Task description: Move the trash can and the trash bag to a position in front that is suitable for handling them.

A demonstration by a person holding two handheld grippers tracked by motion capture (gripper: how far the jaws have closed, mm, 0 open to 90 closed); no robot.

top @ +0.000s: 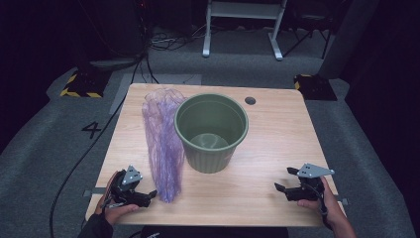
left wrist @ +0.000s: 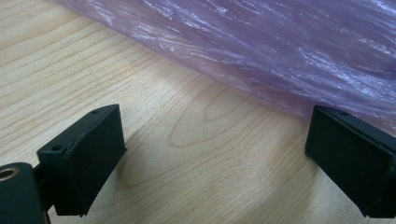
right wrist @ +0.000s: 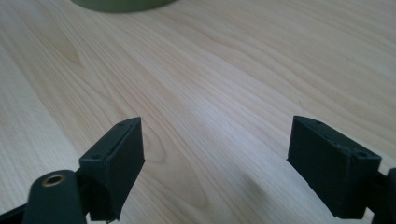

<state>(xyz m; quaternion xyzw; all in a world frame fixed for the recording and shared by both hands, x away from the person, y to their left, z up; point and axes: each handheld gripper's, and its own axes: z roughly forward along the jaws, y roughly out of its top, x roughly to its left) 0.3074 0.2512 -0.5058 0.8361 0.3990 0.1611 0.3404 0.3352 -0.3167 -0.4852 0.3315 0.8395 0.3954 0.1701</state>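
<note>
A green ribbed plastic bin (top: 211, 131) stands upright in the middle of the wooden table (top: 277, 134); its base edge (right wrist: 121, 4) is at the top of the right gripper view. A crumpled purple plastic bag (top: 162, 141) lies stretched along the bin's left side, and its shiny film (left wrist: 261, 42) crosses the top of the left gripper view. My left gripper (top: 151, 194) rests open at the front left, its jaws wide apart just short of the bag's near end. My right gripper (top: 285, 181) sits open at the front right over bare wood, well clear of the bin.
A round cable hole (top: 250, 100) is near the table's back right. Grey carpet surrounds the table, with yellow-black striped blocks (top: 79, 85) at the back left and back right (top: 312, 82) and a white frame (top: 242, 25) behind.
</note>
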